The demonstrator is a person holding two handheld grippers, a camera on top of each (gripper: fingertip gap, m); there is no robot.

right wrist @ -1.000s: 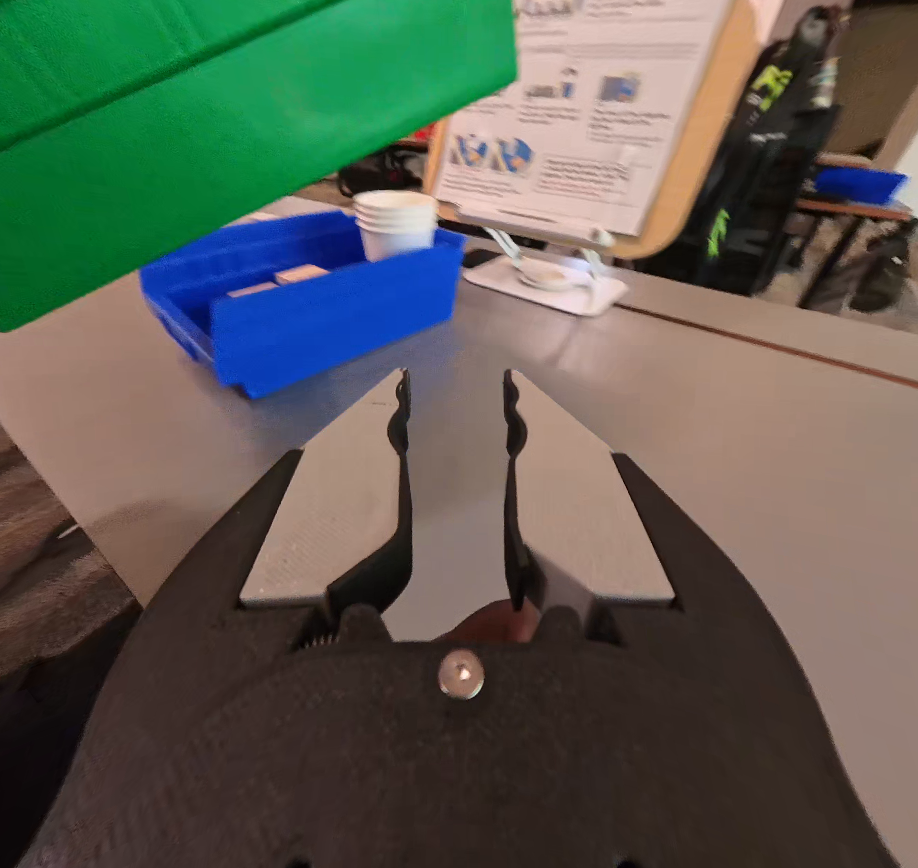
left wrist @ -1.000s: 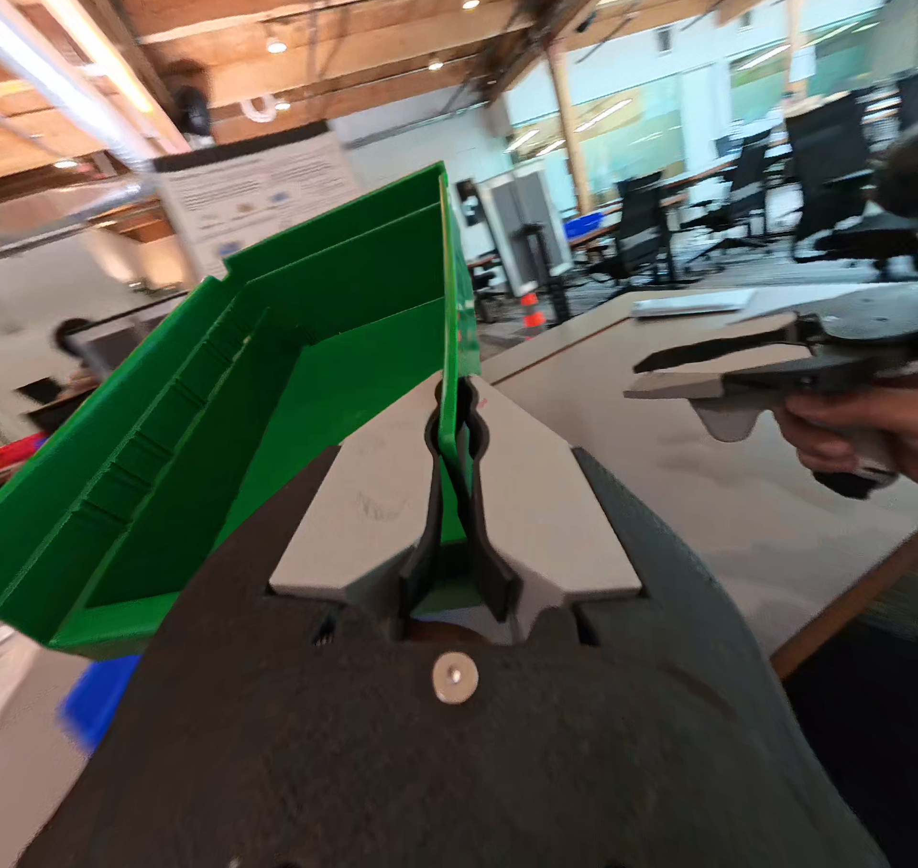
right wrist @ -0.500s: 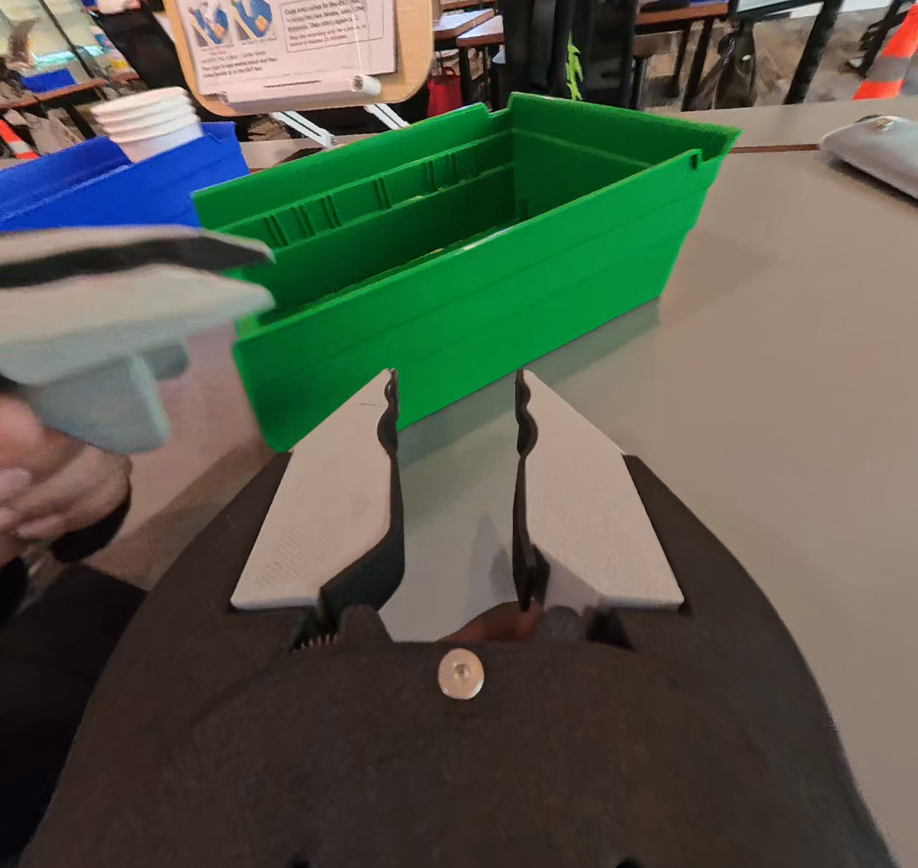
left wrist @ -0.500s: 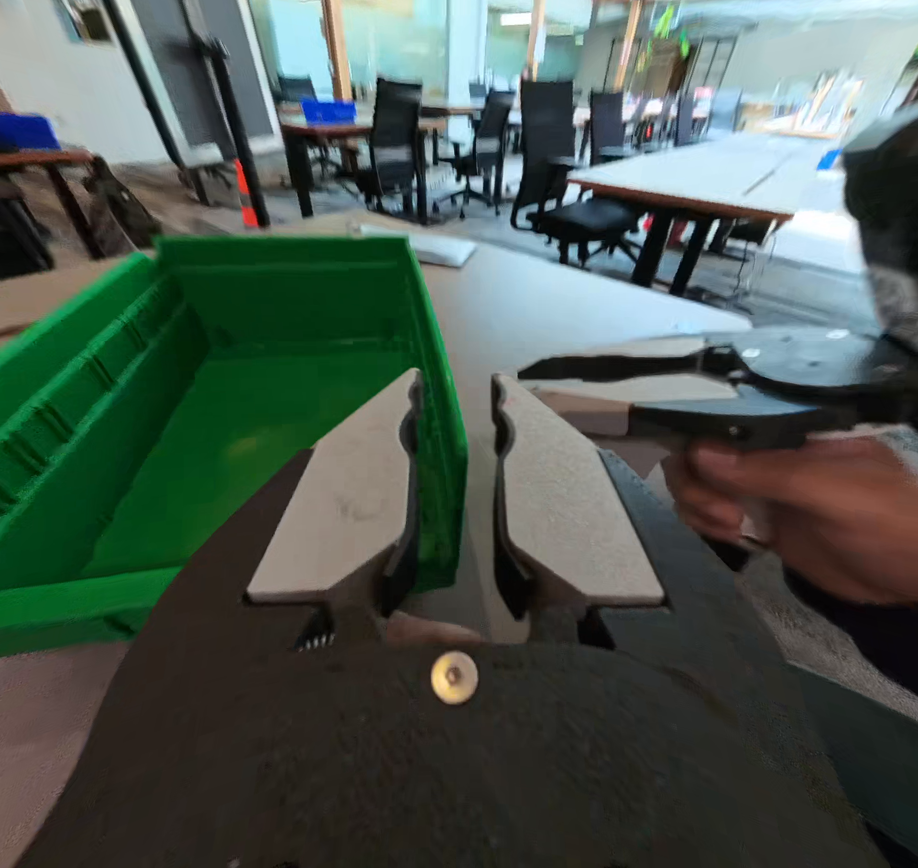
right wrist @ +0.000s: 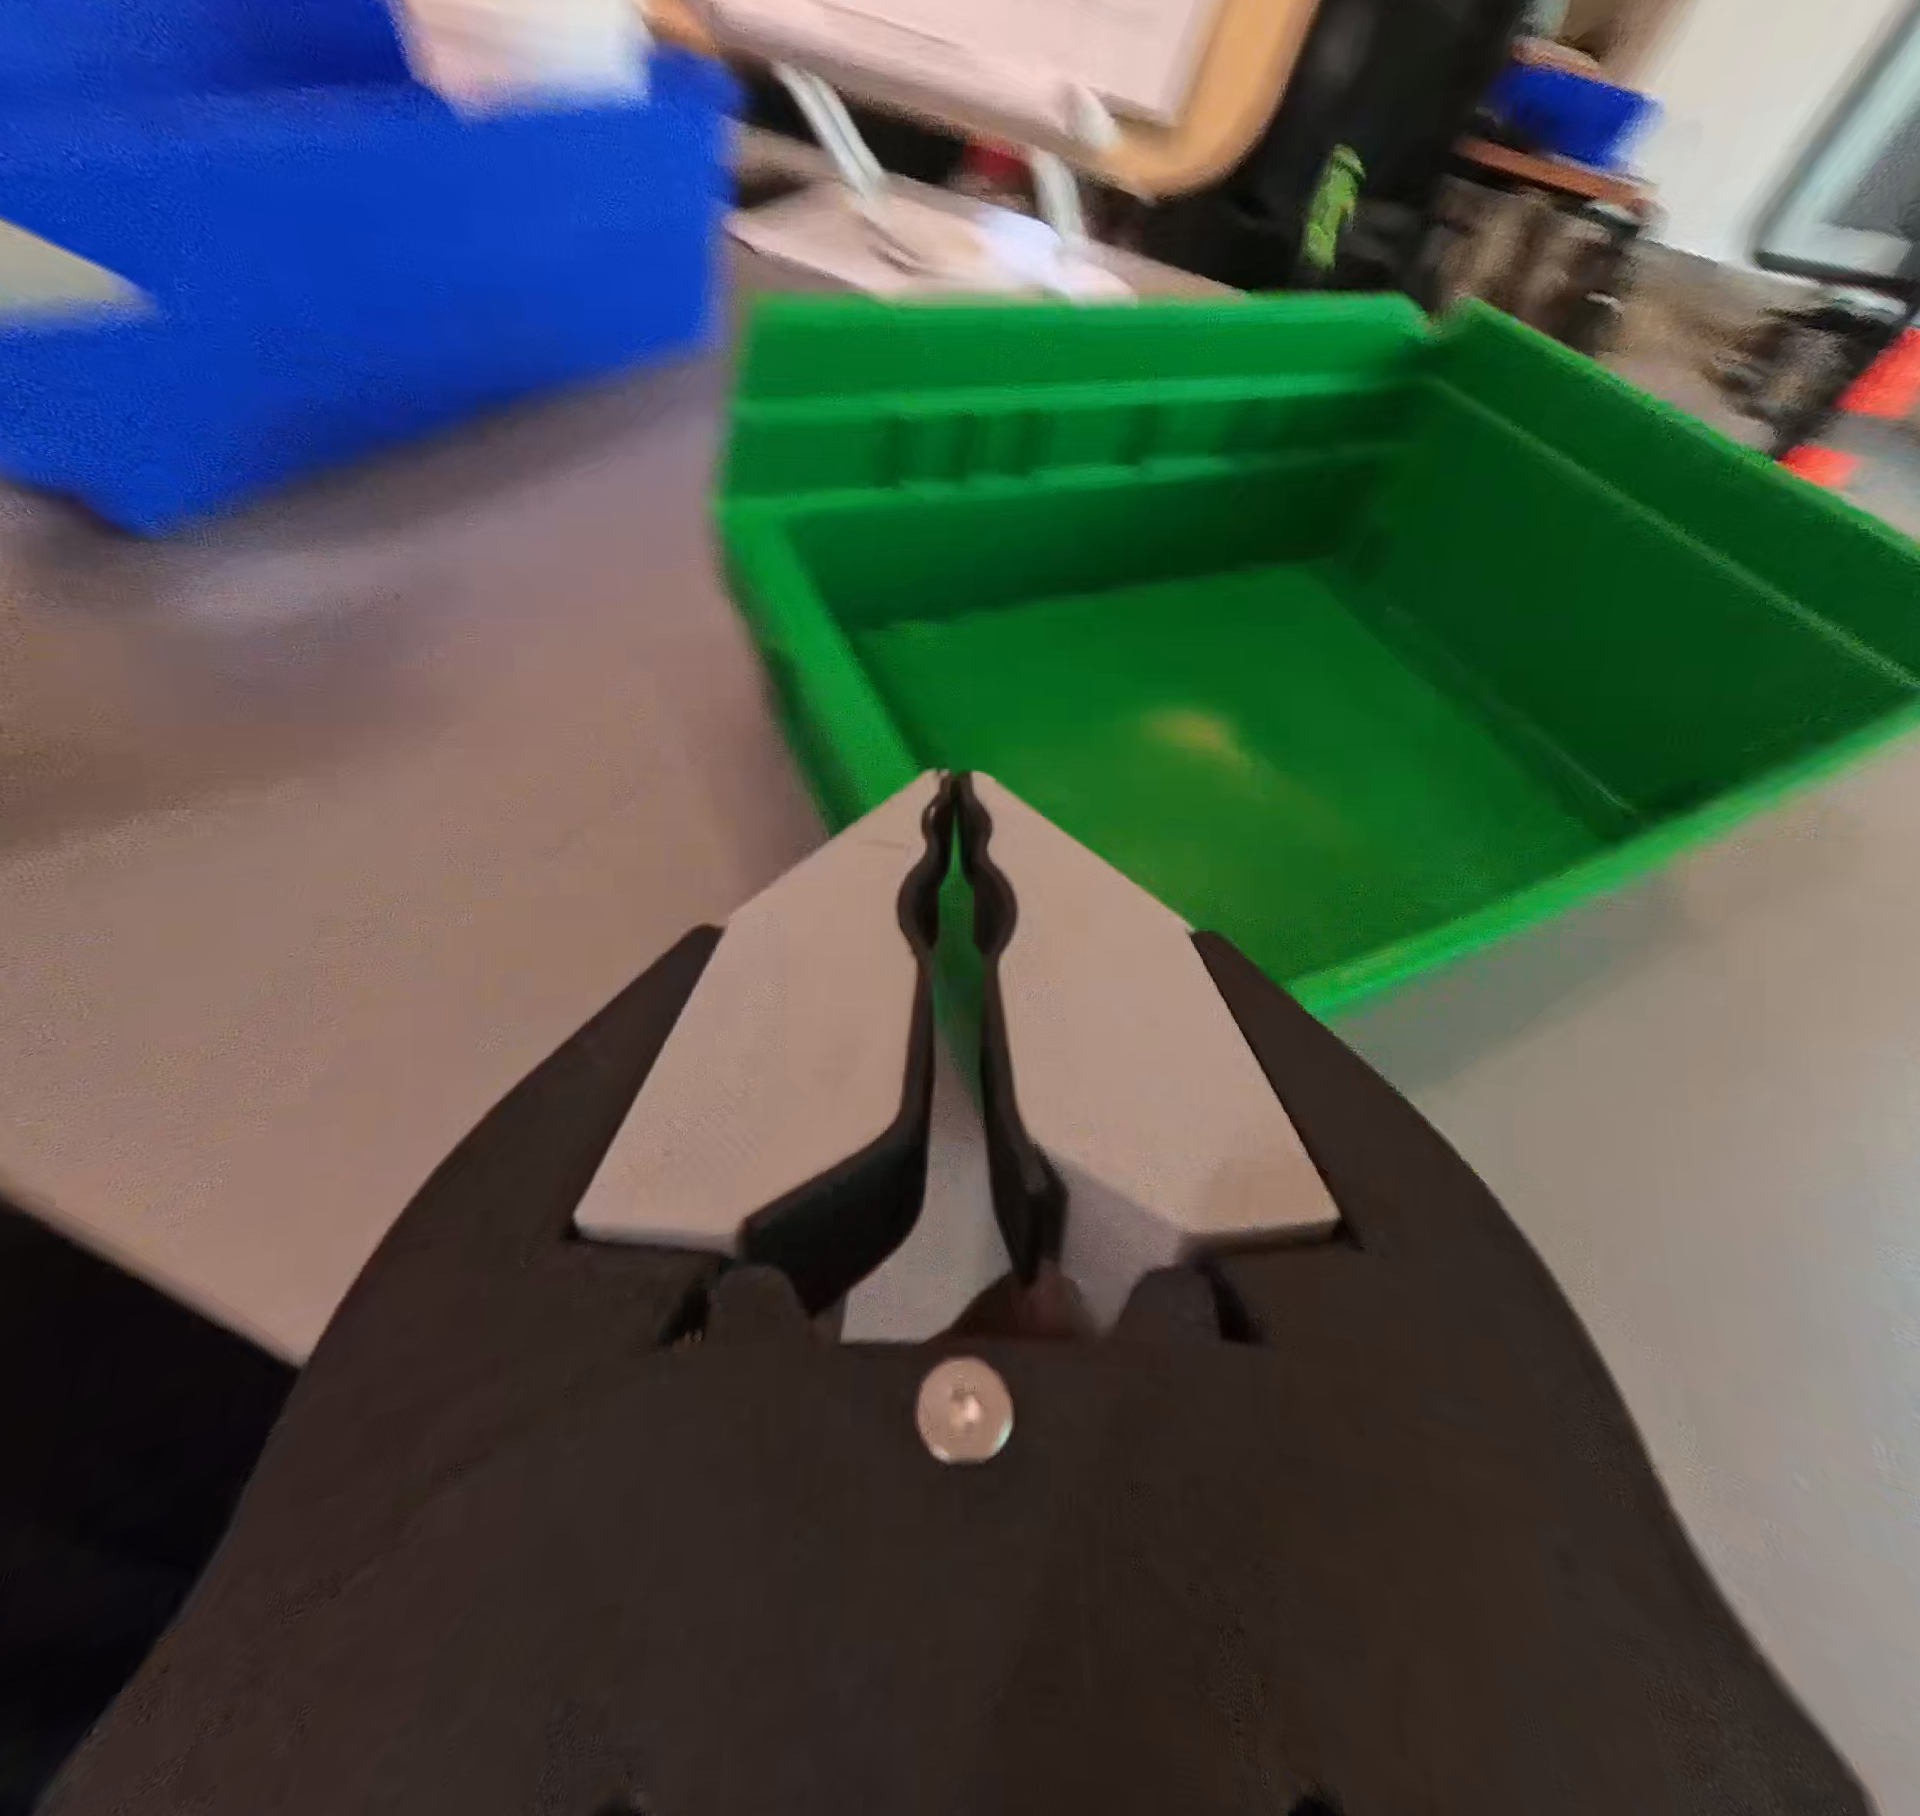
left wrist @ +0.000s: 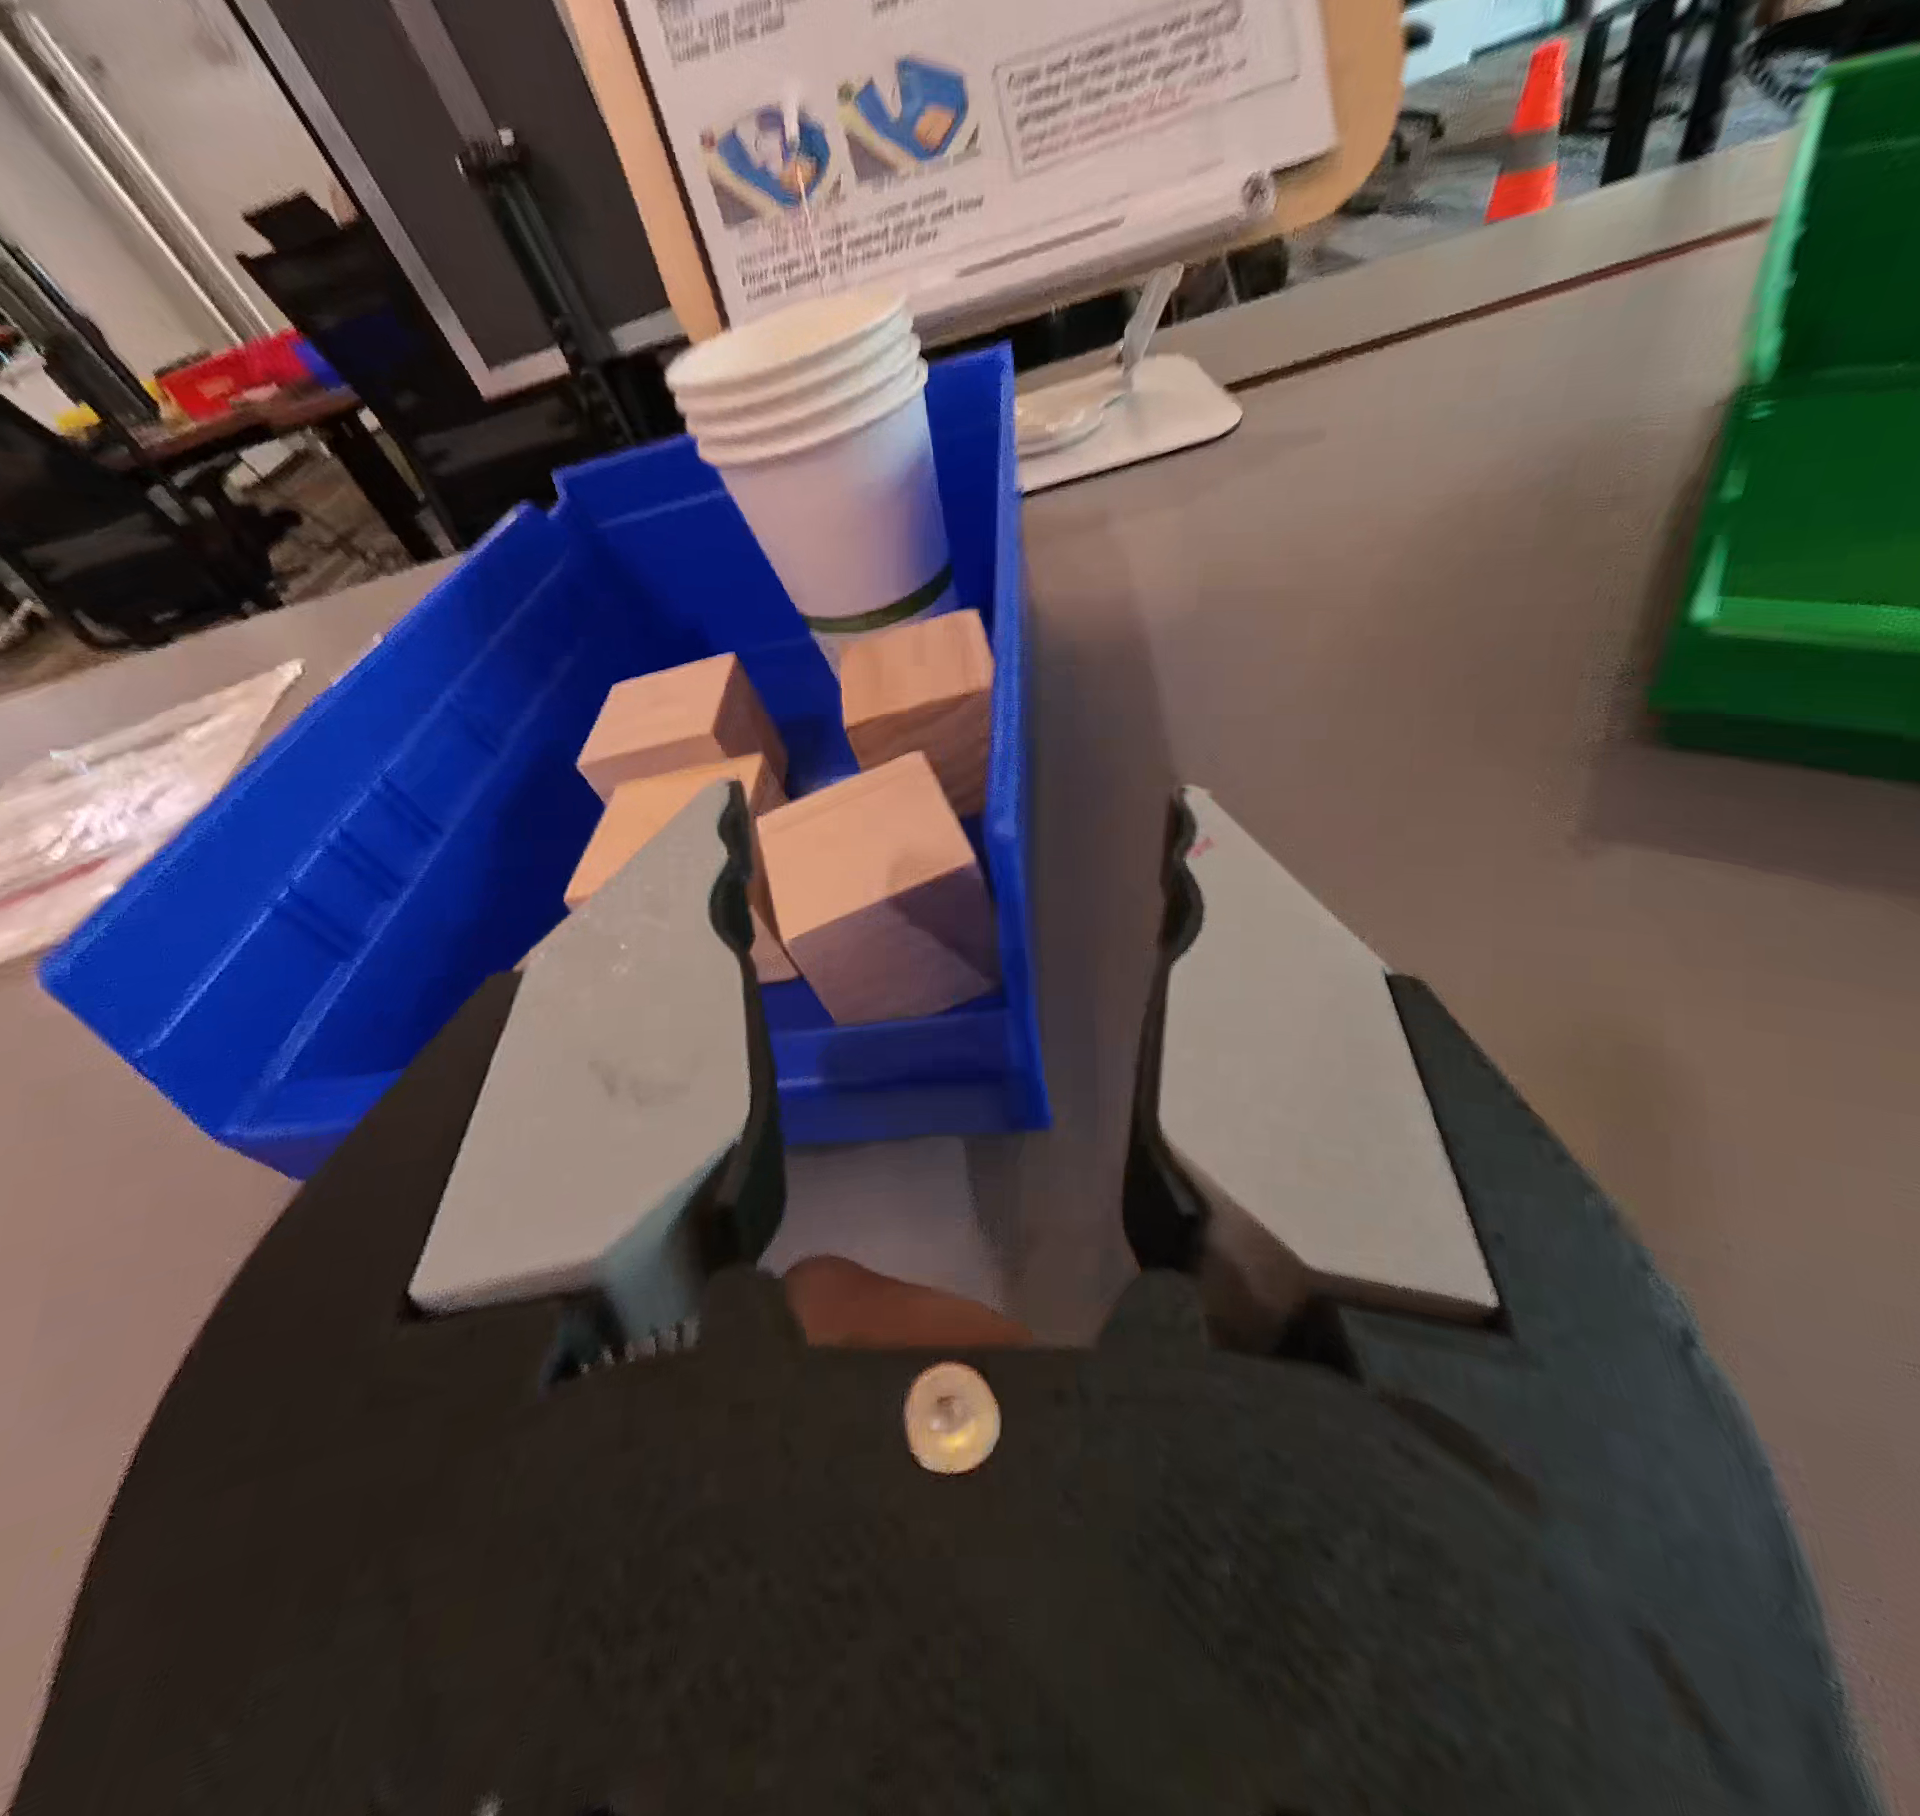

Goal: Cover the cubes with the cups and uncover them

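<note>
In the left wrist view, a blue bin (left wrist: 416, 883) on the grey table holds several wooden cubes (left wrist: 873, 893) and, at its far end, a stack of white paper cups (left wrist: 821, 457). My left gripper (left wrist: 958, 795) is wide open and empty, just before the bin's near right corner. The left fingertip overlaps the cubes in the picture. An empty green bin (left wrist: 1818, 540) stands at the right. In the right wrist view, my right gripper (right wrist: 953, 779) is shut, its tips meeting over the near left corner of the green bin (right wrist: 1039, 343). The blue bin (right wrist: 312, 260) and cups (right wrist: 520, 10) are blurred at the upper left.
A poster board on a stand (left wrist: 987, 52) stands behind the blue bin. A clear plastic bag (left wrist: 125, 800) lies at the table's left. The grey table (left wrist: 1403, 623) stretches between the two bins. An orange cone (left wrist: 1527, 145) and office desks stand beyond.
My left gripper let go of the green bin's wall, opened wide and swung over to the blue bin. The green bin now rests on the table. My right gripper closed.
</note>
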